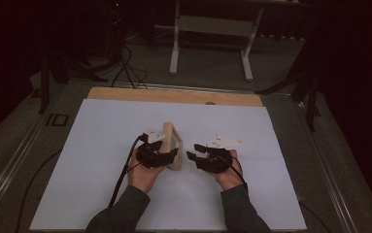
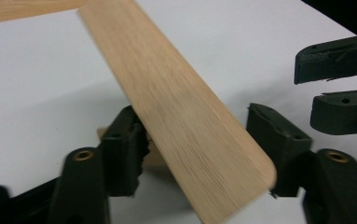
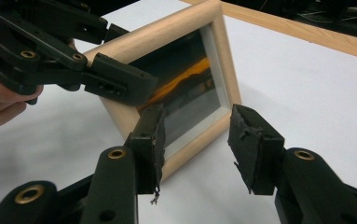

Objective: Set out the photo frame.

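While frame point(image 1: 173, 144) stands upright mid-tabletop point(image 1: 101, 160), left gripper point(image 1: 166, 156) fingers straddle its top edge, not yet clamped, likely to steady it. Right gripper point(image 1: 193, 156) just right of frame, fingers apart, empty.

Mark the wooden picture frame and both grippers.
wooden picture frame point(image 3: 167, 35), right gripper view, top rail.
left gripper point(image 2: 195, 140), left gripper view, between its fingertips.
right gripper point(image 3: 197, 140), right gripper view, between its fingertips.
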The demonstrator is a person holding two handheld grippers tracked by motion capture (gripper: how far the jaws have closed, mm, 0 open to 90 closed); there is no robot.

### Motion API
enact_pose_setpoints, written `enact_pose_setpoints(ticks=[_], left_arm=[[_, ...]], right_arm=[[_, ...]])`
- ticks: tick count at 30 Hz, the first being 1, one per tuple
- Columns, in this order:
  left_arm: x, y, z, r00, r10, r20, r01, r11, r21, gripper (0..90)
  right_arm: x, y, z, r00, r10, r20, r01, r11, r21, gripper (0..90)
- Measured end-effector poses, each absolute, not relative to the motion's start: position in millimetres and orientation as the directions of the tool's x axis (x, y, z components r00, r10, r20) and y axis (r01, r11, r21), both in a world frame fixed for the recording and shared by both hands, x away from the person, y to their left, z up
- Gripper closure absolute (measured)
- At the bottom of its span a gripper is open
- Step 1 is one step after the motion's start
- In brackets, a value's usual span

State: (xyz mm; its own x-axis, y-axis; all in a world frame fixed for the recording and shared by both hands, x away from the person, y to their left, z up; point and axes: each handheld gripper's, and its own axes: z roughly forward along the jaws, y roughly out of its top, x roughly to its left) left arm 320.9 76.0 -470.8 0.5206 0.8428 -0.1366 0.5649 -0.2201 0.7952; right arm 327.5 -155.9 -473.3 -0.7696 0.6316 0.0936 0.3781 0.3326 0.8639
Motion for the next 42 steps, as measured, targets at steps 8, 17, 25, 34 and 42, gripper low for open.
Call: enact_pose_setpoints(ticks=[8,17,25,34,42], left_arm=[[320,76,-470,0.528,0.839,-0.130,0.559,-0.228,0.797,52.5],[318,72,-469,0.580,0.807,-0.110,0.529,-0.271,0.804,57.8],[312,64,-470,0.614,0.786,-0.075,0.495,-0.309,0.812,59.5],[311,62,-470,0.633,0.772,-0.057,0.478,-0.332,0.813,59.9],[310,61,-470,0.645,0.762,-0.052,0.468,-0.340,0.816,60.0]], right_arm=[[328,-160,-471,-0.762,0.640,0.099,0.378,0.316,0.870,55.2],[329,-164,-468,-0.753,0.650,0.100,0.375,0.300,0.877,55.0],[330,-171,-463,-0.738,0.667,0.100,0.370,0.276,0.887,55.1],[331,-173,-451,-0.719,0.691,0.071,0.337,0.257,0.906,57.6],[341,-173,-440,-0.703,0.710,0.046,0.316,0.253,0.915,64.3]])
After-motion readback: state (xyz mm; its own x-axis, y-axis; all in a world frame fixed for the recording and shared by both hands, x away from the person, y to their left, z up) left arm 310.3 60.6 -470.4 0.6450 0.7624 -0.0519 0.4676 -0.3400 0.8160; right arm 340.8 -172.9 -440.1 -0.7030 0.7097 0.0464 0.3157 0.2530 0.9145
